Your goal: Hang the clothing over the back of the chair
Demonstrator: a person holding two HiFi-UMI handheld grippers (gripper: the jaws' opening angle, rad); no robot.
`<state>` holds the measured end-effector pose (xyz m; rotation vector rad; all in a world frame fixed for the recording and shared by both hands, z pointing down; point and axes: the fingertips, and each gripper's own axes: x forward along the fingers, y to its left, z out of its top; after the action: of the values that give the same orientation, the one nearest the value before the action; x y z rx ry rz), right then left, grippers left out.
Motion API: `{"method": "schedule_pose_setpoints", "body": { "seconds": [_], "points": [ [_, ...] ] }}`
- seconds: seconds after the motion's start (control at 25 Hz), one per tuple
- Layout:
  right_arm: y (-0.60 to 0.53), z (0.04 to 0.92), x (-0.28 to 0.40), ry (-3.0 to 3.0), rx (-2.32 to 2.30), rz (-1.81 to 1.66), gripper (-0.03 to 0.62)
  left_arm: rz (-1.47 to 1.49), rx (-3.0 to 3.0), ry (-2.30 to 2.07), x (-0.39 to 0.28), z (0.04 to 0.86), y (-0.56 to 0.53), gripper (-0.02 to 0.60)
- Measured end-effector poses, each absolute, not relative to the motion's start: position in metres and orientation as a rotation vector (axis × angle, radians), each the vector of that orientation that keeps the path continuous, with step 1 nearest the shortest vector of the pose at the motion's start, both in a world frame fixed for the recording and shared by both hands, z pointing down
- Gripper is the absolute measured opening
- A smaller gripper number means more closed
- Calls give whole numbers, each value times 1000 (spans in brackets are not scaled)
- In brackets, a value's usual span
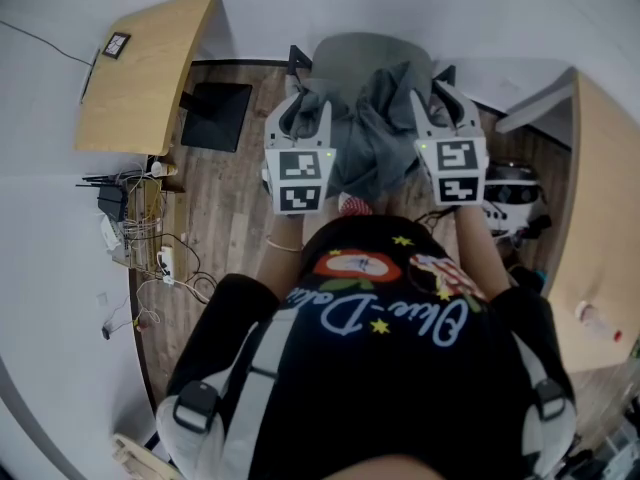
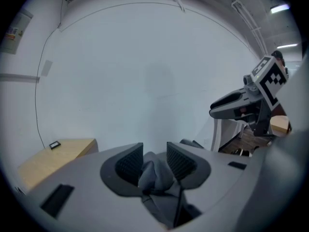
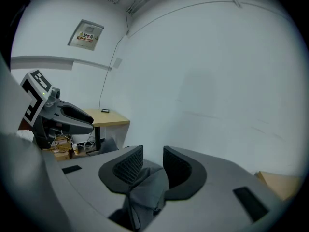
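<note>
There is one chair, far from the person and in the middle: grey and rounded, with a dark arm piece at each side. Two desks have flat tops of pale wood, the left desk far off and the right desk nearer. Both stand on a floor of brown planks.

The single garment is soft dark grey cloth, crumpled into deep folds. It is strung between the two grippers and sags in the middle. From the head view it lies over the near side of the chair, but whether it rests on the chair cannot be told.

The two grippers have smooth grey shells, dark ribbed pads and a marker cube each. The left gripper has its jaws drawn in to a narrow gap, pinching a bunched fold of the garment. The right gripper is closed the same way on another fold, which spills down below its pads.
</note>
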<state>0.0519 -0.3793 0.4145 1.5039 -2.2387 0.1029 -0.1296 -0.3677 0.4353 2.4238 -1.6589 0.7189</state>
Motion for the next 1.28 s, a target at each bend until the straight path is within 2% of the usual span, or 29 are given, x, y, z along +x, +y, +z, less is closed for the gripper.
{"method": "schedule_pose_setpoints", "body": {
  "seconds": [0.84,0.92,1.04,1.08,1.28],
  "points": [
    [-364,405,42,-2374,1536,145,103,494,2655,-1361,-82,414,-344,130],
    [-364,403,43,-2375,1555,123,71,467,2659,-1365,-83,409,-343,109],
    [-360,399,44,-2387,1574,116,23,449,2656,-1411,-87,403,-342,32],
    [-359,397,43,-2392,1576,118,7,448,2655,-1426,-89,402,-342,32],
    [-356,393,41,-2406,1569,143,2,432,2669,-1440,-91,392,-342,2]
  ]
}}
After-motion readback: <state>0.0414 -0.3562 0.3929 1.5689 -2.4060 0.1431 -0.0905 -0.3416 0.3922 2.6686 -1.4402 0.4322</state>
